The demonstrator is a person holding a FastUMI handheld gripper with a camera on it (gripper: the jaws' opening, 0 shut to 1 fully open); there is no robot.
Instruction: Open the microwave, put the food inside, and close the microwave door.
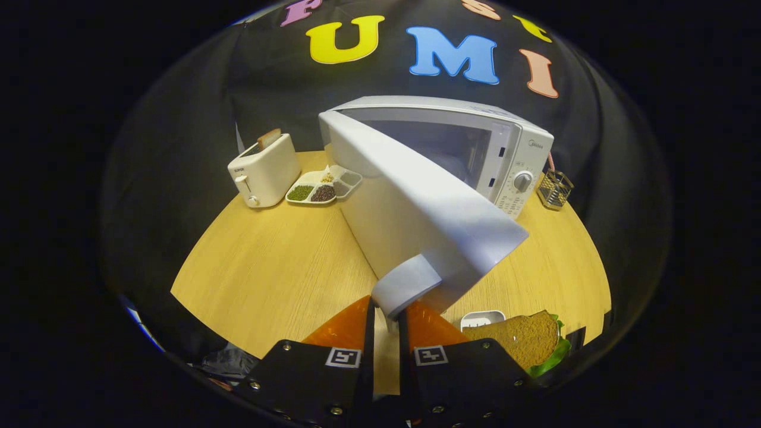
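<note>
The handheld two-finger gripper (pixel 386 318) is showing two wedge-shaped fingers (pixel 348 327) tapering forward to narrow tips. Each finger is running back into a broad, flat, matte black housing block (pixel 309 380). Small silver screws (pixel 285 344) are sitting along the edges and corners of both blocks. A square white tag with a black coded pattern (pixel 343 357) is lying on the front inner corner of the left block, and a matching tag (pixel 430 355) is lying on the right block.
</note>
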